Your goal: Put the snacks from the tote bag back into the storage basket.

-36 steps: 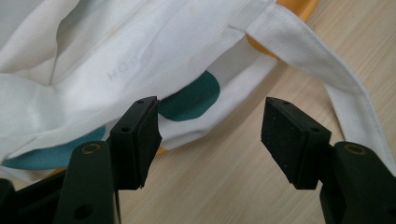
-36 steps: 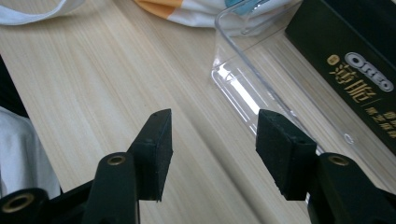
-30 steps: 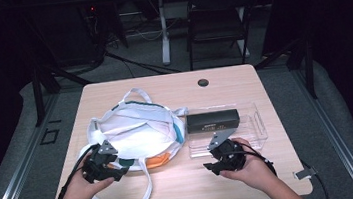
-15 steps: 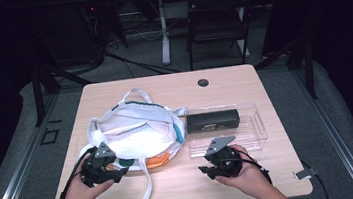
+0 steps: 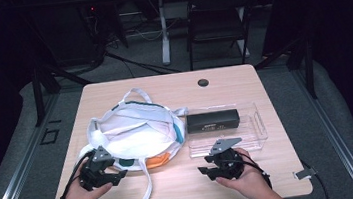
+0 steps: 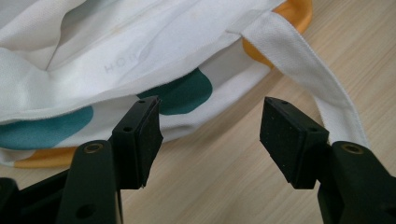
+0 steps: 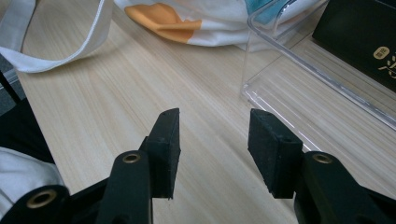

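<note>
My left gripper (image 6: 210, 135) stands released, its jaws wide apart over bare wood with nothing between them, just short of the white tote bag (image 6: 121, 51) that spreads across the upper half of the left gripper view; one strap (image 6: 308, 70) runs down the upper right. My right gripper (image 7: 214, 151) is also unclenched, jaws having just opened a little, gripping nothing, low in the frame. The clear tray (image 7: 280, 88) sits at upper right of that view, holding a black box (image 7: 364, 32).
</note>
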Demonstrator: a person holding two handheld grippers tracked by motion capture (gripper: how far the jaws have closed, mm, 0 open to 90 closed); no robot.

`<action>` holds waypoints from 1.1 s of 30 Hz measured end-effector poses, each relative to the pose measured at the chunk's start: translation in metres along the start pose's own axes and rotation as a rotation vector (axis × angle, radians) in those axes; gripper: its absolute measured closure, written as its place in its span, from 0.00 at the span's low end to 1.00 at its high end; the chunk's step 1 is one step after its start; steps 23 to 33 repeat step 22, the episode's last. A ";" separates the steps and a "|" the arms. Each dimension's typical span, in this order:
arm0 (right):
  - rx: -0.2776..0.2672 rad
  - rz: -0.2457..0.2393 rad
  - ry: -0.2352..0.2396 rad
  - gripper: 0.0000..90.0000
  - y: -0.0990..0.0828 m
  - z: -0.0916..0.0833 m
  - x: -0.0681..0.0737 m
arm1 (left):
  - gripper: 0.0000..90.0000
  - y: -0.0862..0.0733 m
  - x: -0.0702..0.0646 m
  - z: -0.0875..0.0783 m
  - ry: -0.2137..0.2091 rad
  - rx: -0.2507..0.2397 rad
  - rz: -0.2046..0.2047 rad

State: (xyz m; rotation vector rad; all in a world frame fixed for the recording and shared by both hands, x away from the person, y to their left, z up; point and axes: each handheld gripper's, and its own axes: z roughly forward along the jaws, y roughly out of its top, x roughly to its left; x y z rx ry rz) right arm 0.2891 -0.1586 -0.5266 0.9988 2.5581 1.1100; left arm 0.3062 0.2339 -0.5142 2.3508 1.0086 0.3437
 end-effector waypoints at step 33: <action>0.025 -0.053 -0.009 0.55 -0.006 0.011 0.002 | 0.42 -0.002 0.001 0.002 0.011 -0.009 0.000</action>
